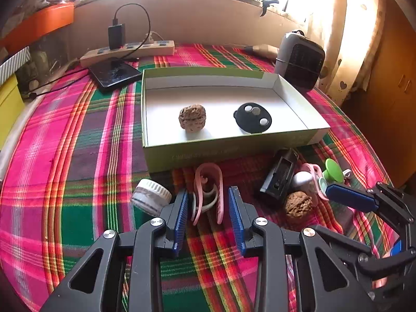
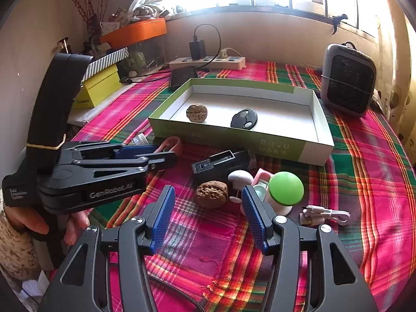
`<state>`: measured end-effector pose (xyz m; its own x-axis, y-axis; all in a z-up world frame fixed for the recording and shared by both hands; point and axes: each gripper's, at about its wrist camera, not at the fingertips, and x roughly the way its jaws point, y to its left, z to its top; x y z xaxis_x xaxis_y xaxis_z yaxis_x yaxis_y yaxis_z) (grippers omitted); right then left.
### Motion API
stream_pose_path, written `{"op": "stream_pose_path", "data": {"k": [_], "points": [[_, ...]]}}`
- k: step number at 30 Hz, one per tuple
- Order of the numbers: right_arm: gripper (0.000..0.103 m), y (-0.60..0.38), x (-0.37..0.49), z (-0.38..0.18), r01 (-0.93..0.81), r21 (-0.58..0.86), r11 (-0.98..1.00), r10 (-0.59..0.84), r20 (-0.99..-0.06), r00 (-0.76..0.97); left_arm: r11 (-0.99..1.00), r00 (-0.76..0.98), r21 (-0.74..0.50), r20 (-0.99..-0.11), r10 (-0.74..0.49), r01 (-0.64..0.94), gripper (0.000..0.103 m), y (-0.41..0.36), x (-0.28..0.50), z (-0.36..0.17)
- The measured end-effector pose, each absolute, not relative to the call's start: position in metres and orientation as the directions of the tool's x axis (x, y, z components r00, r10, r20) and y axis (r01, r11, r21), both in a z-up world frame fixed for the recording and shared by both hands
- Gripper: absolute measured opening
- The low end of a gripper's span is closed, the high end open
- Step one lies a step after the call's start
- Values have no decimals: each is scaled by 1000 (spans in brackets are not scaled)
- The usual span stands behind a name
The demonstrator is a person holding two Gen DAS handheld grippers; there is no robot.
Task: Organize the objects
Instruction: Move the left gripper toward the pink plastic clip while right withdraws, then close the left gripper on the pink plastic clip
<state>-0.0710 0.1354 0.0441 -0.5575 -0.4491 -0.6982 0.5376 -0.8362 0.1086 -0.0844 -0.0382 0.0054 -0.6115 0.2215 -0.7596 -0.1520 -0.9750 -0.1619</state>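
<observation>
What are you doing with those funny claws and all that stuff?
A person is tidying small things into a box using two hand-held claws. A walnut and a black key fob already lie inside. The left claw is open around a pink clip on the cloth. The right claw hangs open near another walnut.

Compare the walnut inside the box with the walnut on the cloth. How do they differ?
The walnut in the box lies alone on the white floor of the box, apart from the black remote. The walnut on the cloth lies outside the box, crowded beside a white mushroom-shaped thing. Both look brown, wrinkled and whole.
</observation>
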Motion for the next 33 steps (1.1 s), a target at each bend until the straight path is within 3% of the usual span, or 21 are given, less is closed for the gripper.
{"op": "stream_pose_path", "data": {"k": [6, 33], "points": [[54, 135, -73, 42, 545, 116, -830, -458, -699, -549, -972, -610, -186, -757, 235, -143, 22, -42, -89, 1], [54, 185, -97, 52, 355, 160, -921, -365, -672, -645, -956, -597, -226, -747, 293, -187, 22, -46, -57, 2]]}}
